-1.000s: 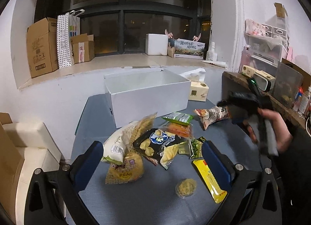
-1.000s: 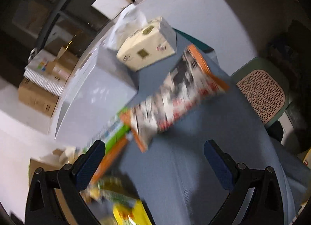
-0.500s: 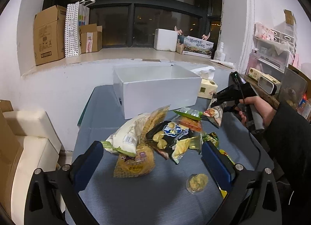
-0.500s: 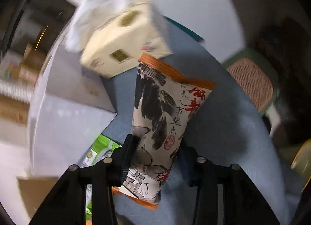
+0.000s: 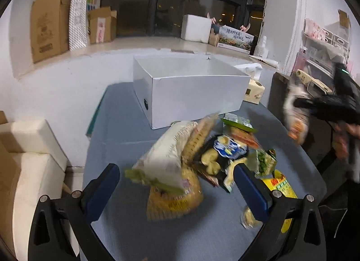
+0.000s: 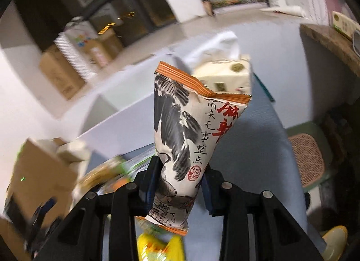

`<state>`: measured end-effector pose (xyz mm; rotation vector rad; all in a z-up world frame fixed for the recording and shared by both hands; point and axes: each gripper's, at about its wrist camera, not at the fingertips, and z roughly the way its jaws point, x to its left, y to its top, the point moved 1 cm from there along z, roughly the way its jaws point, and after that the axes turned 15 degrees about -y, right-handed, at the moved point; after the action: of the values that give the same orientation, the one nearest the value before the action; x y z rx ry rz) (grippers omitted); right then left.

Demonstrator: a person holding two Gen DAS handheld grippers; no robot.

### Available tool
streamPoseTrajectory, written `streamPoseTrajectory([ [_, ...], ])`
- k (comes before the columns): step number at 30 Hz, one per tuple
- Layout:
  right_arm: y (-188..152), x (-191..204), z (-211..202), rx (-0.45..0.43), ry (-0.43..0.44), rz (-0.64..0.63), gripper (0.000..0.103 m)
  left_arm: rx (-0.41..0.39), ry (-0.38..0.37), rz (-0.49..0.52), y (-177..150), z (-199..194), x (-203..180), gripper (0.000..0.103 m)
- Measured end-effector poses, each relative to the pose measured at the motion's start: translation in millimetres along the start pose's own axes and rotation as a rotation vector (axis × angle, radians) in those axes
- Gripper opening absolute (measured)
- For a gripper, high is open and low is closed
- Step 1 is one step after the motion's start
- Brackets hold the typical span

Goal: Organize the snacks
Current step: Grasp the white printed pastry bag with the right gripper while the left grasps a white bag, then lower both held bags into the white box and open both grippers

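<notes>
The right gripper [image 6: 180, 184] is clamping an ink-painted snack packet [image 6: 191, 139], holding it above the blue table [image 5: 117, 148] beside the white box [image 5: 191, 94]. The left gripper [image 5: 177, 184], jaws wide apart and gripping nothing, is hovering over the snack pile [image 5: 193, 159].

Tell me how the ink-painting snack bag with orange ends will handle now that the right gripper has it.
The ink-painting snack bag is probably light: it stands up from the right gripper, pinched only near its lower end. It looks soft rather than stiff, since its body narrows where the pads squeeze it. The glossy film may be slippery, so it could slide under a quick swing.
</notes>
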<state>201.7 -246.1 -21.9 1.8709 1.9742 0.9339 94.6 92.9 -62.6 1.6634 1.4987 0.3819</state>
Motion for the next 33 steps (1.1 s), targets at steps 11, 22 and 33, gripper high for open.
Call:
streamPoseTrajectory([
  [11, -31, 12, -40, -0.041, 0.107, -0.039, 0.038, 0.217, -0.13, -0.035, 29, 72, 59, 0.091],
  [22, -40, 25, -28, -0.01, 0.118, -0.071, 0.038, 0.194, -0.118, -0.063, 25, 62, 57, 0.032],
  [33, -29, 50, -25, -0.048, 0.11, -0.133, 0.038, -0.133, -0.02, -0.033, 53, -31, 17, 0.031],
])
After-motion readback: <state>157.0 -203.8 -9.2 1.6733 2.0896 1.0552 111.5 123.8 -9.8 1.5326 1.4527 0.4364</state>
